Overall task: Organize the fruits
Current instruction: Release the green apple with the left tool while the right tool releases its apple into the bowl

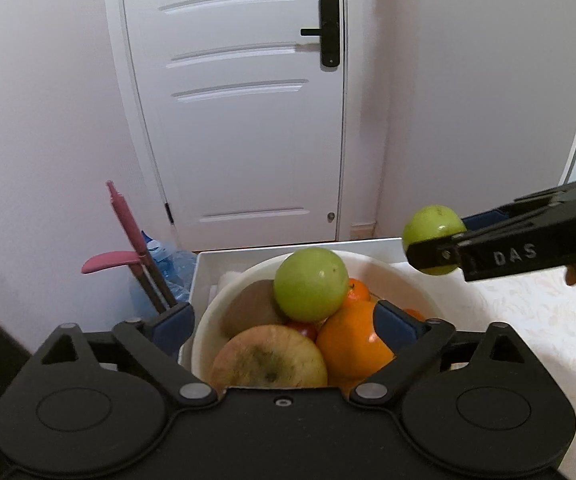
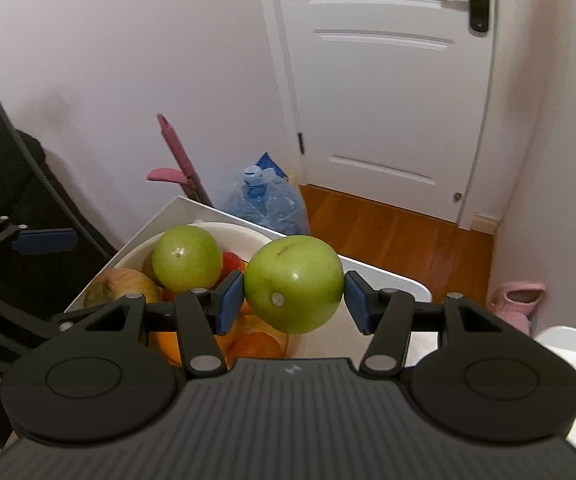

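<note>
A round white plastic bowl point(image 1: 224, 304) sits in a shallow white tray point(image 1: 204, 272) on the table, heaped with a smooth green apple point(image 1: 311, 285), a blotchy yellow-red apple point(image 1: 268, 360), glossy oranges point(image 1: 353, 342) and what may be a brown kiwi point(image 1: 252, 312). The left tongs point(image 1: 284, 322) gape empty over it. The right tongs point(image 2: 293, 300) clench a second green apple point(image 2: 293, 285) above the tray.
</note>
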A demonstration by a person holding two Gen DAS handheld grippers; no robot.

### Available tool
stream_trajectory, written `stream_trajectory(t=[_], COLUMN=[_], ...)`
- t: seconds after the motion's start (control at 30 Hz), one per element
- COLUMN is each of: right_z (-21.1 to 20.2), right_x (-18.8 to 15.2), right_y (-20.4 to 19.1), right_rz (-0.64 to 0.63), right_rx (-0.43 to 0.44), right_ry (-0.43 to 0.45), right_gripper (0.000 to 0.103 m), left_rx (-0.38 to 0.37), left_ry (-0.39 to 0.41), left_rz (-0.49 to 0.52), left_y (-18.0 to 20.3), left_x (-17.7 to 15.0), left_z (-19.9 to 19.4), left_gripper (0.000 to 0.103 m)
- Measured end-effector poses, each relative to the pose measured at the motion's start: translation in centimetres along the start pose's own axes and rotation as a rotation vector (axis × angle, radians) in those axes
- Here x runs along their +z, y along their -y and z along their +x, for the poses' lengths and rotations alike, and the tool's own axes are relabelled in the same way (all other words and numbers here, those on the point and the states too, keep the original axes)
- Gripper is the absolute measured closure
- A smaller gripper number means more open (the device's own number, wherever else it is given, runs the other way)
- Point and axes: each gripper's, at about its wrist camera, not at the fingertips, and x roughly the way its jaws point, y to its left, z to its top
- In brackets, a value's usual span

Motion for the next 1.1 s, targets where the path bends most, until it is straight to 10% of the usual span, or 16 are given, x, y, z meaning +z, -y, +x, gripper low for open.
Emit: stream_trajectory(t=[0.43,0.6,1.1], right_z=[2.3,0.6,-7.7], right_x=[-1.4,-1.5,-2.9], right_y=[-1.0,-0.9,-1.8], right_rz=[-0.016,0.025,0.061], right_rx=[0.029,0.019,-0.074], right_ry=[-0.016,0.067,0.12], right_gripper=[0.033,0.0,0.0], left_rx=[0.017,0.013,0.008], left_ry=[-0.008,-0.01,0.04], left_rz=[-0.007,-0.002,-0.001], left_y=[-0.4,-0.5,1.0], left_x=[-1.6,-2.2,-2.3], left_z=[-1.6,-1.9,-5.4], left_gripper=[0.001,0.001,0.001])
